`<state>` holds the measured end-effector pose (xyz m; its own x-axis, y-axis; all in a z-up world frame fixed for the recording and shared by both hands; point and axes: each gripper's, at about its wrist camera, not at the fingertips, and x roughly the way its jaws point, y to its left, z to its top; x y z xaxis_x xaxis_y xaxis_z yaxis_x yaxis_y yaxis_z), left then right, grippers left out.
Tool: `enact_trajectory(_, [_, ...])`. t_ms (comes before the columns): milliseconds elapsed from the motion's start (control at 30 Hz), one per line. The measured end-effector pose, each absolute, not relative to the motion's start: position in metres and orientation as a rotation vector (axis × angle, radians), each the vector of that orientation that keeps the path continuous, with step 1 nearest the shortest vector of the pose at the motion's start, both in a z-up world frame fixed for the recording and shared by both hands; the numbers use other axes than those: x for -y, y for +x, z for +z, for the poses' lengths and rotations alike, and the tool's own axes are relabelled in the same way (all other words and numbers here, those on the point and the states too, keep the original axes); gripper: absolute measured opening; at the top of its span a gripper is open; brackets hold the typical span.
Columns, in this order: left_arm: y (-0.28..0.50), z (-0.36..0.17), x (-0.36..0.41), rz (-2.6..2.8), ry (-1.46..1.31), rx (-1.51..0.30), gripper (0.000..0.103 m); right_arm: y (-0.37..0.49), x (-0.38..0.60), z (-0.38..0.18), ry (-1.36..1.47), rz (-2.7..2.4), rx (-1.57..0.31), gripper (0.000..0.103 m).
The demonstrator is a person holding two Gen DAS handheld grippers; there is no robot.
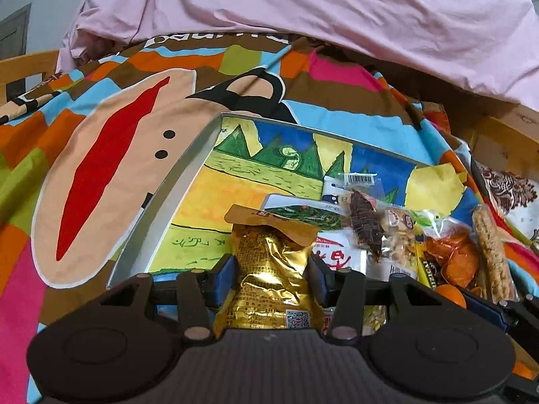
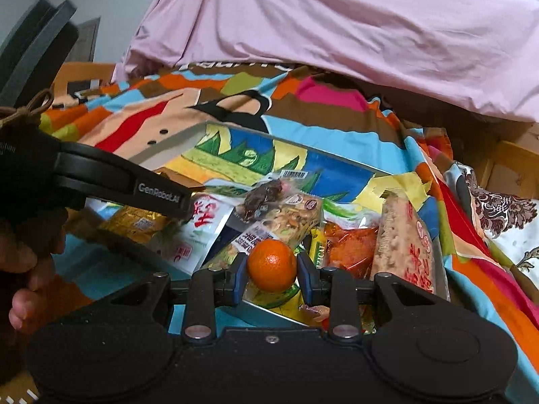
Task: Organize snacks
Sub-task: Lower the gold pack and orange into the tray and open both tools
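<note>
Snacks point(image 1: 370, 229) overlap in the tray point(image 1: 175, 181), labels mostly unreadable.

The gold packet point(image 1: 273, 269) runs down behind the left gripper's point(image 1: 271, 271) body, so its bottom end is hidden. In the right wrist view, that gripper's arm covers most of the packet. Snack wrappers overlap in the tray point(image 1: 175, 181), hiding its near right floor; their small print is too small to read. The mandarin point(image 2: 272, 266) hides whatever lies behind it. A hand point(image 2: 23, 269) is cut off at the left edge. The pink sheet point(image 2: 337, 27) runs past the top edge.
</note>
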<state>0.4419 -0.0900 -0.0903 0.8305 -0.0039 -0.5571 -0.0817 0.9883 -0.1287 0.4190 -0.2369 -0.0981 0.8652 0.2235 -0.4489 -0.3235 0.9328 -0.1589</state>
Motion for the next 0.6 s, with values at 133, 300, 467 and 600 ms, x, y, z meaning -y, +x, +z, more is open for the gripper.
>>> enact_trajectory(133, [0.4425, -0.0934, 0.0914, 0.036, -0.152, -0.595, 0.054, 0.4198, 0.2364, -0.0993, -0.239, 0.286, -0.447, 0.033])
enact_trajectory(300, [0.4425, -0.0951, 0.0893, 0.036, -0.171, -0.600, 0.055, 0.4201, 0.2362, -0.0996, -0.241, 0.284, -0.449, 0.034])
enact_trajectory(467, [0.4420, -0.0957, 0.0891, 0.039, -0.176, -0.599, 0.056, 0.4206, 0.2360, -0.0997, -0.241, 0.284, -0.449, 0.034])
enact_trajectory(600, [0.4421, -0.0956, 0.0885, 0.038, -0.180, -0.602, 0.056, 0.4205, 0.2360, -0.0998, -0.241, 0.284, -0.448, 0.034])
